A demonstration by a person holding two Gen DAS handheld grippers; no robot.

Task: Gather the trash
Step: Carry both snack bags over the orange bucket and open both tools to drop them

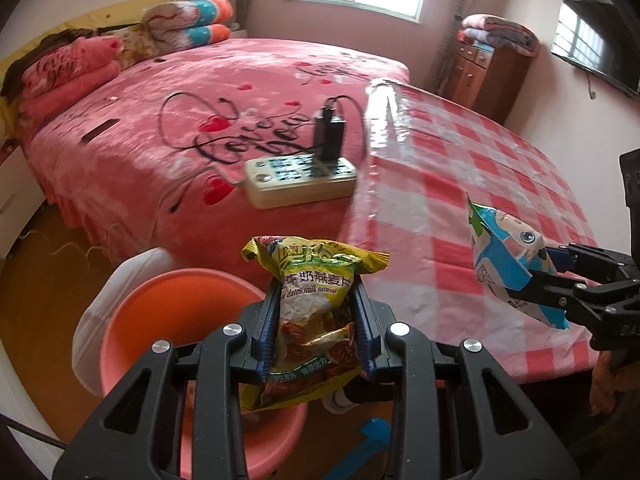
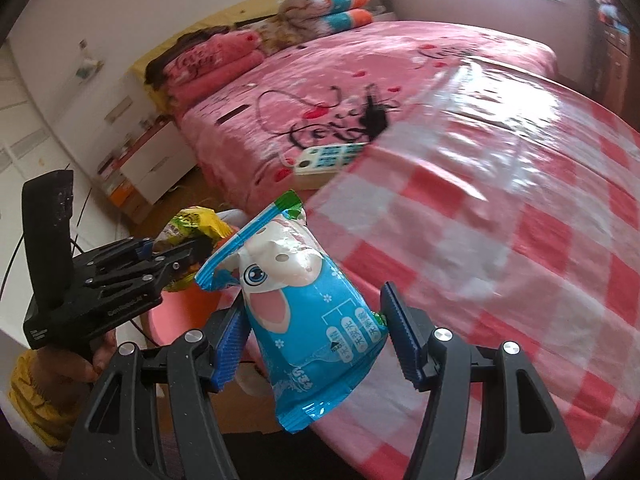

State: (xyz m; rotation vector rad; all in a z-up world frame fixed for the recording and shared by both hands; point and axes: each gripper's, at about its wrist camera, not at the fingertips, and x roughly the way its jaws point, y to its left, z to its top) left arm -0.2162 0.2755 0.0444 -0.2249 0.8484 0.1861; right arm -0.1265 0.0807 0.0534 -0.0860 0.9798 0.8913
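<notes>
Left gripper [image 1: 316, 320] pinches a crumpled yellow oatmeal packet [image 1: 316, 320] between its blue-padded fingers [image 1: 266, 332], pads pressed into both sides of the wrapper. The packet hangs over the near rim of an orange-pink plastic basin [image 1: 132, 320], which sits low beside the table edge with a white cloth-like object [image 1: 100, 312] along its far side.

Right gripper [image 2: 316, 328] carries a blue-and-white snack packet [image 2: 304, 312] printed with a cartoon animal. The jaws stand fairly wide apart. The left pad [image 2: 230, 344] touches the packet; whether the right pad bears on it is hard to tell, though the packet is up off the table between the fingers. From the left wrist view this packet is out to the right, above the table.

The table wears a red-and-white checked plastic cloth [image 1: 480, 168], glossy. Behind it, a bed with a pink "Love You" blanket [image 1: 160, 120]. On the blanket near the table edge lies a beige power strip [image 1: 300, 178] with a black adapter [image 1: 330, 132] plugged in. Folded quilts [image 1: 192, 24] are stacked at the bed head.

A hand [image 2: 76, 364] in a yellow sleeve [image 2: 36, 396] grips the left tool's handle.
</notes>
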